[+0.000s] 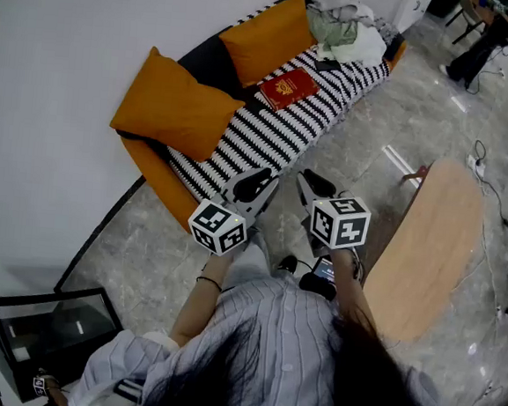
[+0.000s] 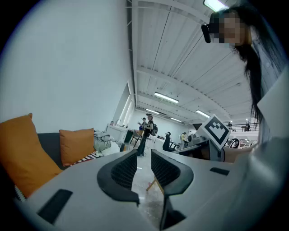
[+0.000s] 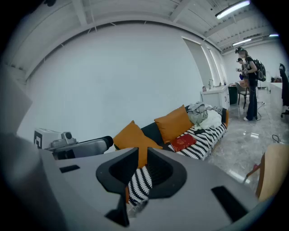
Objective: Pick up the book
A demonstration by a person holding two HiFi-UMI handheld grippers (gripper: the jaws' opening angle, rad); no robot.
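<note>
The book point(image 1: 289, 88) lies on the sofa point(image 1: 268, 141), before its back cushions point(image 1: 176, 104). A clothes pile point(image 1: 345, 24) sits at the sofa's far end. The left tongs point(image 1: 254, 186) and right tongs point(image 1: 313, 187) hang off its near end.

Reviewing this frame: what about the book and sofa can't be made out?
Book cover print: too small, head view and right gripper view.
Book in left gripper view: not findable; sofa seat mostly behind orange cushions.
Dark item by the clothes pile: too small to identify.
Sofa front edge: head view, partly behind the left gripper.
</note>
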